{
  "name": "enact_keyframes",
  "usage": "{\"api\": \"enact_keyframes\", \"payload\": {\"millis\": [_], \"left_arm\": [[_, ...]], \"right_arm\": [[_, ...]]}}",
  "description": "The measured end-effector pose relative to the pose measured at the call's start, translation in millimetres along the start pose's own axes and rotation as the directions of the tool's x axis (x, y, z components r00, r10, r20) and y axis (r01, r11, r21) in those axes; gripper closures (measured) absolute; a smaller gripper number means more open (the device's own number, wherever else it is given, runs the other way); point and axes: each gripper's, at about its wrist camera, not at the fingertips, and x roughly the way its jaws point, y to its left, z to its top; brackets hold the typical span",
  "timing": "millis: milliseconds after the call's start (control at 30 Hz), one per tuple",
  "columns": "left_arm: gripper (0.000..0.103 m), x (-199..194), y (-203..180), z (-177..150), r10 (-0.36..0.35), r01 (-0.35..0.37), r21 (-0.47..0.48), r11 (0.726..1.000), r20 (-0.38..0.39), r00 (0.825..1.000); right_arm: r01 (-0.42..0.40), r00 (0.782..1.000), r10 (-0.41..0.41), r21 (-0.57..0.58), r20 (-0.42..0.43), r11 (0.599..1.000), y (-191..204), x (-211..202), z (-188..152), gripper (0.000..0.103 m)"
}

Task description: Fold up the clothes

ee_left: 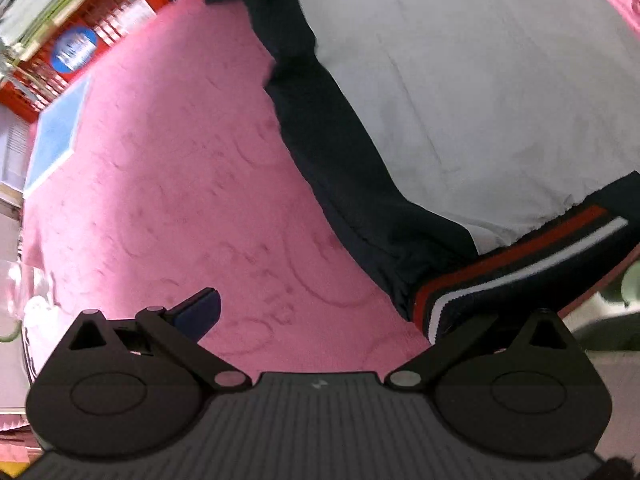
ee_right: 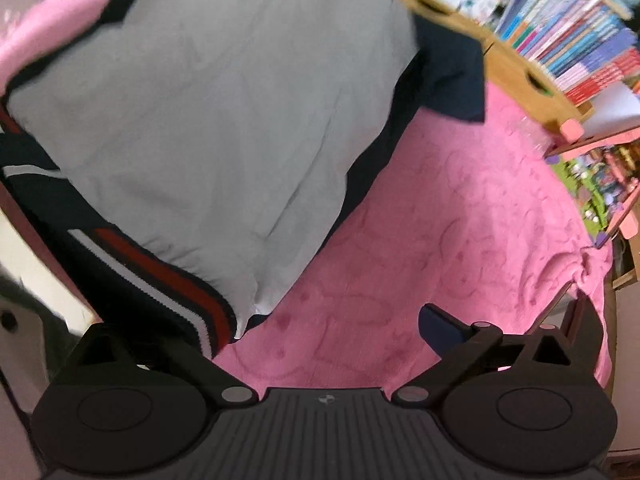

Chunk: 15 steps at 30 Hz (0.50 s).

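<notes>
one jacket (ee_left: 460, 80), two splayed tongs (ee_left: 320, 320)

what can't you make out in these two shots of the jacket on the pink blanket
- Left wrist view: the left hand-held gripper shows only one finger; the jacket hem covers the other.
- Right wrist view: the right hand-held gripper likewise; its left finger is under the hem.
- Both views: jacket's top cut off by the frame edge.
- Book titles: blurred.

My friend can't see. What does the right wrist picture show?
A grey and navy jacket with a red and white striped hem lies spread on a pink blanket. The open right gripper hovers near the hem, and a bookshelf stands behind.
</notes>
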Motion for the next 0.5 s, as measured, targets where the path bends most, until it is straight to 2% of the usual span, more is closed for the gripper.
{"api": "enact_keyframes", "payload": {"millis": [100, 167, 267, 333, 400, 500], "left_arm": [[0.000, 0, 2, -1, -0.006, 0.006, -0.026, 1.000, -0.012, 1.000], [0.000, -1, 7, -2, -0.015, 0.014, -0.055, 0.998, -0.014, 1.000], [0.000, -4, 14, -3, -0.027, 0.025, -0.099, 0.995, -0.017, 1.000], [0.000, -4, 19, -4, -0.040, 0.036, -0.126, 0.991, -0.022, 0.999], [0.000, 1, 21, -8, -0.091, 0.084, -0.145, 0.986, -0.041, 0.995], [0.000, -1, 14, -11, -0.118, 0.108, -0.127, 0.986, -0.069, 0.991]], "right_arm": [[0.057, 0.998, -0.056, -0.083, 0.021, 0.995, 16, -4, 4, 0.002], [0.080, 0.996, -0.074, -0.099, 0.059, 0.992, 22, -15, 8, 0.003], [0.023, 0.991, -0.012, -0.081, 0.134, 0.996, 21, -34, 11, 0.003], [0.029, 0.995, -0.020, -0.097, 0.094, 0.995, 20, -27, 4, 0.003], [0.033, 0.998, -0.027, -0.112, 0.055, 0.993, 19, -19, -3, 0.003], [0.024, 1.000, -0.022, -0.111, 0.017, 0.994, 20, -18, -7, 0.003]]}}
